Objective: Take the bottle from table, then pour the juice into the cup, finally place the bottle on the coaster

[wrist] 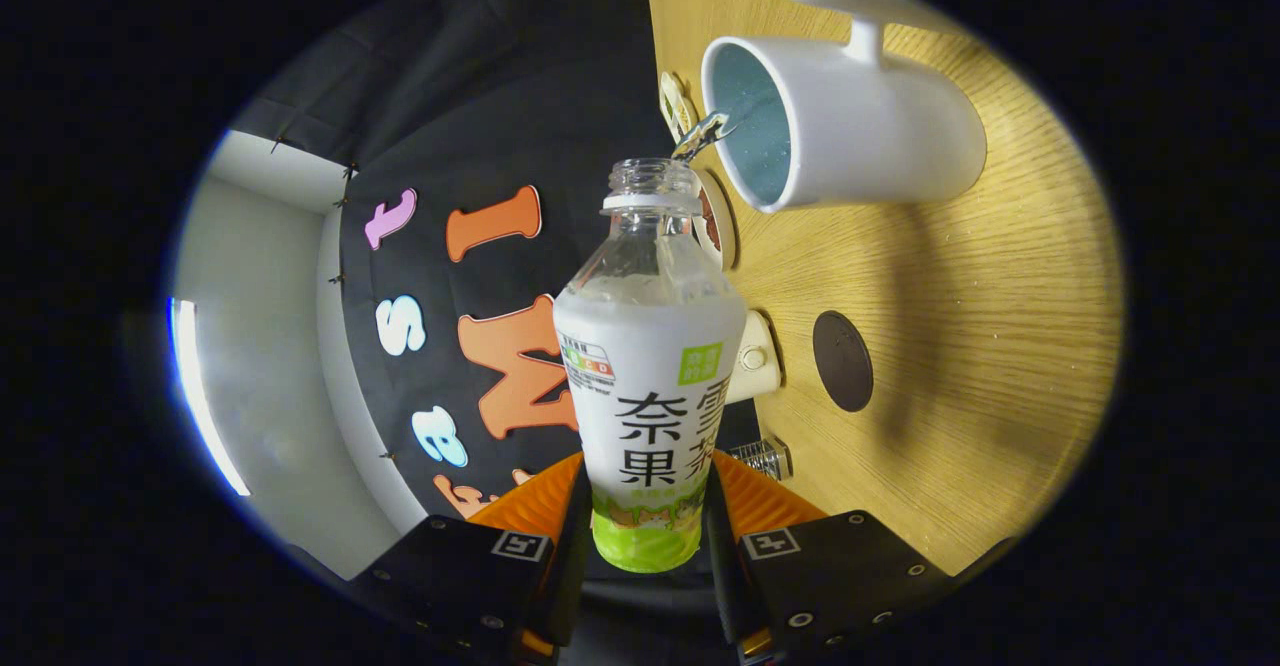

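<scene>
Pouring: bottle (pixel 648 366) is tipped sideways, its open mouth at the cup (pixel 840 126) rim, a thin stream crossing into the cup.
Tool (pixel 645 536): clamped on the bottle's lower body, both fingers pressing its sides.
Cup: on the desk (pixel 980 326).
Coaster (pixel 842 360): dark disc near the cup, bare.
Risk: tilting faster or drifting off the rim would likely spill juice; a slack grip could let the bottle slip.

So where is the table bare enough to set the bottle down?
Bare wood lies past the dark round coaster, below the white cup. It is crowded beside the bottle, held in the gripper, near small fittings at the table edge.
</scene>
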Demonstrator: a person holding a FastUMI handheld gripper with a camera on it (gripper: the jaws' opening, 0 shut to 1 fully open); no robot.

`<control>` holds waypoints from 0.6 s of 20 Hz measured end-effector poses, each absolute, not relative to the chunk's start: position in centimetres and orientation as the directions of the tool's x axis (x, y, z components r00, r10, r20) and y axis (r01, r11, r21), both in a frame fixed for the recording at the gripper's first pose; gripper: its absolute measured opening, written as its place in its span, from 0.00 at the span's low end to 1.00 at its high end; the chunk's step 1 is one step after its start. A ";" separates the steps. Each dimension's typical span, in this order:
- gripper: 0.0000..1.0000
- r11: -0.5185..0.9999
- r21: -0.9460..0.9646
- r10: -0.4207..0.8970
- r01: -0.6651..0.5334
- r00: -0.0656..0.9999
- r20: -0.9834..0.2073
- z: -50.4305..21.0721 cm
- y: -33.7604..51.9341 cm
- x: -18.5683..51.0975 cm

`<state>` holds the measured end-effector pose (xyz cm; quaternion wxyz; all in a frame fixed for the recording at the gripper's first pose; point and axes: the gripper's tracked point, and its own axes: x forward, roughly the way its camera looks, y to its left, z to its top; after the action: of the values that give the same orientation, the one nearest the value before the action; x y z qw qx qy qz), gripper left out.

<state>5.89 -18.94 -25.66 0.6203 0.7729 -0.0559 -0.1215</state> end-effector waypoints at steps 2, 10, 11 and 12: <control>0.55 -0.234 0.970 -0.238 0.064 0.964 -0.121 -25.7 -19.0 5.8; 0.55 -0.290 0.957 -0.263 0.024 0.959 -0.104 -25.4 -19.5 5.8; 0.55 -0.298 0.954 -0.268 0.019 0.958 -0.103 -25.3 -19.6 5.8; 0.56 -0.304 0.953 -0.270 0.013 0.958 -0.100 -25.2 -19.7 5.9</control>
<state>5.89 -19.71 -25.22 0.5845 0.7982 -0.0805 -0.1214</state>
